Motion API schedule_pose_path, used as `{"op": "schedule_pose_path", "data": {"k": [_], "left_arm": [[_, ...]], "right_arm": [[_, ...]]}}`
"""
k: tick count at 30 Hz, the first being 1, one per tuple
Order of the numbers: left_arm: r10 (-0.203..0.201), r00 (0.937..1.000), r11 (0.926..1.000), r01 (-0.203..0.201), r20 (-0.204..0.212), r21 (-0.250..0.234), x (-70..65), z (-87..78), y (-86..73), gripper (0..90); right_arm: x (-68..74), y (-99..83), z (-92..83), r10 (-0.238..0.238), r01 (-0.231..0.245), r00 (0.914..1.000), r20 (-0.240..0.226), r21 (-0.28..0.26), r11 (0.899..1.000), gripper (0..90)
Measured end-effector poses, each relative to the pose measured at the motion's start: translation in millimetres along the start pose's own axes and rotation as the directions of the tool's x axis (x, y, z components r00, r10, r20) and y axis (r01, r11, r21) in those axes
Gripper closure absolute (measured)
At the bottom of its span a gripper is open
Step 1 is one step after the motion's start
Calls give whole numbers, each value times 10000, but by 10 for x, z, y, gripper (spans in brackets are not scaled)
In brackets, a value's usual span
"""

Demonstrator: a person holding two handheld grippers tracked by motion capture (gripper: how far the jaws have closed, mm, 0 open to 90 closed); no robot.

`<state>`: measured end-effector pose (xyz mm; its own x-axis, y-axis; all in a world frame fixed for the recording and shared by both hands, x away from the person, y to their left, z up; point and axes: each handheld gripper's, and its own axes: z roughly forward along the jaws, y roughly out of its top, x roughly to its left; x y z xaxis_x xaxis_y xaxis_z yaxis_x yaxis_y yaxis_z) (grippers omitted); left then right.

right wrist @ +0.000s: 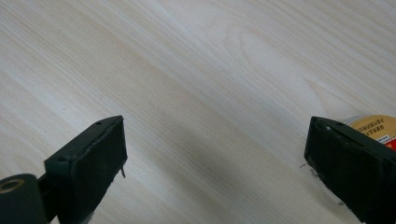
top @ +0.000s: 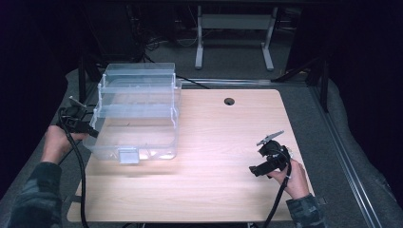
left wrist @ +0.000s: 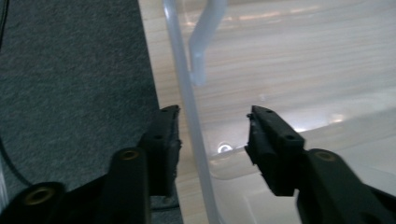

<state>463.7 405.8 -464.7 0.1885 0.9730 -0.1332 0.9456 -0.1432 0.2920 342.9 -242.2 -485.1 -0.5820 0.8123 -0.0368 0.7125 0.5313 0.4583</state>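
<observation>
One clear plastic bin [top: 138, 114] sits on the desk's [top: 223, 142] left part, long axis running away from the person. Left claw [top: 92, 133] straddles its near-left wall, pads not pressing; right claw [top: 254, 171] gapes wide, empty, low over bare desk.

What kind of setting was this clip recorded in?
Probably a lab or workshop: a light wooden table on grey carpet, a metal-framed bench with cables behind, and dark surroundings.

A round cable hole [top: 229, 101] sits at twelve o'clock on the wooden table [top: 214, 156]; metal stand legs [top: 233, 35] stand beyond.
</observation>
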Motion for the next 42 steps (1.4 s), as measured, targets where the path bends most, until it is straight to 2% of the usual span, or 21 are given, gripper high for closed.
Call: {"op": "schedule_pose_path", "data": {"k": [4,6,11,15,21,24,28,34,39,42], "left_arm": [[-162,9998,9997,164,-76,203,43,69,18,755],[-217,9997,9997,217,64,89,65,78,10,813],[149,9998,9999,-149,-101,25,44,72,0,818],[230,9997,9996,-231,-45,-146,34,73,-25,817],[617,9980,9981,-617,-116,-42,-72,79,-32,803],[919,9956,9957,-921,-181,-132,-196,89,-64,795],[1237,9920,9922,-1240,-250,-94,-309,97,-75,783],[1473,9887,9884,-1481,-270,-338,-417,112,-106,772],[2048,9787,9787,-2049,-174,-78,-591,133,-89,753],[2179,9759,9759,-2180,-95,-99,-662,145,-85,751]], "right_arm": [[-25,-32,-22,75,-75,9999,-72,-40,10000,58],[-28,-43,-39,129,-129,9999,33,-55,9999,58],[-49,-85,-43,289,-290,9996,-43,-175,9994,59],[-79,-112,-18,406,-408,9991,-95,-179,9990,60],[-126,-144,-34,618,-618,9981,-37,-235,9978,62],[-149,-155,-91,767,-769,9970,-51,-412,9962,65],[-165,-165,-113,797,-794,9968,79,-312,9964,67],[-171,-177,-137,855,-849,9963,127,-435,9954,72],[-176,-191,-103,895,-892,9960,69,-351,9954,83],[-177,-181,-99,853,-853,9964,-33,-361,9957,81]]}}
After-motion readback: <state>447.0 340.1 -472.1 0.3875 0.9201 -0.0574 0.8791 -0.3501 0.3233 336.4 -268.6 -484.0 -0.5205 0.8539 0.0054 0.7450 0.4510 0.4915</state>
